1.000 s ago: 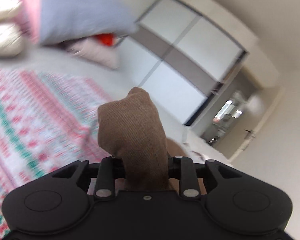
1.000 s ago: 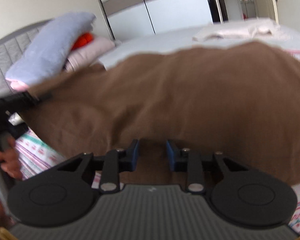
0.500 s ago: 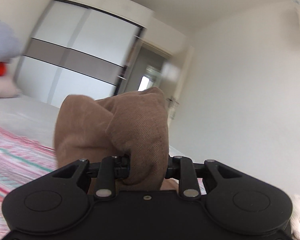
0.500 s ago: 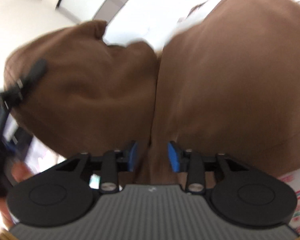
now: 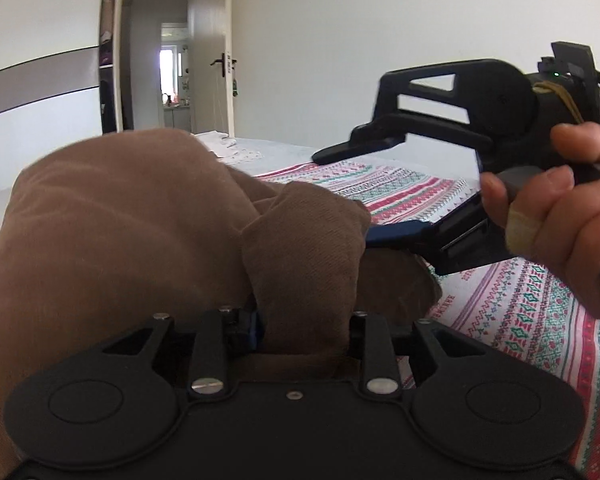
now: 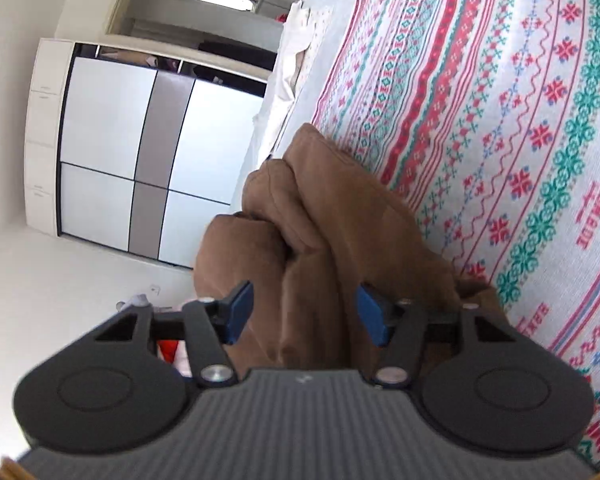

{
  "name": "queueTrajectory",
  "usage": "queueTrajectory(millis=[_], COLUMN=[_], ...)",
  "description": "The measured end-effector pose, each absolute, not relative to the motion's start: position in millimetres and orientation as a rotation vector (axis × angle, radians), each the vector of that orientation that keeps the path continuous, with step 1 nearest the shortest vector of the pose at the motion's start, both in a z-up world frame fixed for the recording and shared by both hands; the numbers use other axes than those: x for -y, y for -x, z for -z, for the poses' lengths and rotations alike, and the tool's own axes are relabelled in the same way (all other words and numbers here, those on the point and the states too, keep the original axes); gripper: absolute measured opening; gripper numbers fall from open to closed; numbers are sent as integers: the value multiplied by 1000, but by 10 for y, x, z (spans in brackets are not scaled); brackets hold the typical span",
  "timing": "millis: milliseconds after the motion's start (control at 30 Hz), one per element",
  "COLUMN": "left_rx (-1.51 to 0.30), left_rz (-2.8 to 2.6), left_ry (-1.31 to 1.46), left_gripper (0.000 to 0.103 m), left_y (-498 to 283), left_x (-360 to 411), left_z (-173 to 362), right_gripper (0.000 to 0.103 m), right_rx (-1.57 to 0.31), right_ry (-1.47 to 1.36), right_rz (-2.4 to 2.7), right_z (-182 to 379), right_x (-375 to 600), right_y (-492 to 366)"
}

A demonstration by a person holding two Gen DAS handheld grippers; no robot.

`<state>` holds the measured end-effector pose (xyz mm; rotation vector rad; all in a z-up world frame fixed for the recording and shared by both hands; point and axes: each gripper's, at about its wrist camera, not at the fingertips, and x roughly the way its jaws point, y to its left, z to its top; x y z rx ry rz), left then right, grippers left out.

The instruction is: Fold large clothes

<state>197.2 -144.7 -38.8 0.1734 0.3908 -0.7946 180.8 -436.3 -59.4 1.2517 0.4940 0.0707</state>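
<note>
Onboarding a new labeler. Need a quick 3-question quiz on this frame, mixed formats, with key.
1. True or false: the brown garment lies flat and spread out on the patterned bedspread.
2. What sits between the jaws of the left gripper?
A. a white towel
B. a bunched fold of the brown garment
C. nothing
3. Fill in: in the left wrist view, the right gripper is gripped by a person's ____.

Key: 1 false, it is bunched and gathered at both grippers. 2 B. 3 hand.
</note>
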Motion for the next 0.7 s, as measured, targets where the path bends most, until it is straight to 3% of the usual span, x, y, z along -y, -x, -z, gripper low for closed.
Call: queueTrajectory(millis=[67, 233, 300, 433, 700], left_rx=[-389, -382, -406, -445, -470], left_rz=[826, 908, 907, 911, 709], left_ry=[-170, -148, -104, -8, 177], left_gripper=[48, 69, 78, 97, 103], left_y=[-1947, -1620, -1574, -1519, -1878], left_x=[1386, 1127, 1006, 775, 257], left_z=[315, 139, 56, -131, -304], right_gripper=[62, 76, 85, 94, 98], right_rx=[-496, -500, -498, -516, -590], right_ry=[-1231, -1144, -1099, -1009, -964], right_rz=[-73, -90, -96, -92, -140], right_z=[570, 409, 370, 297, 274], right_x=[4369, 4210, 4101, 3969, 3885], right_y=[-1786, -1863, -1858, -2006, -2159])
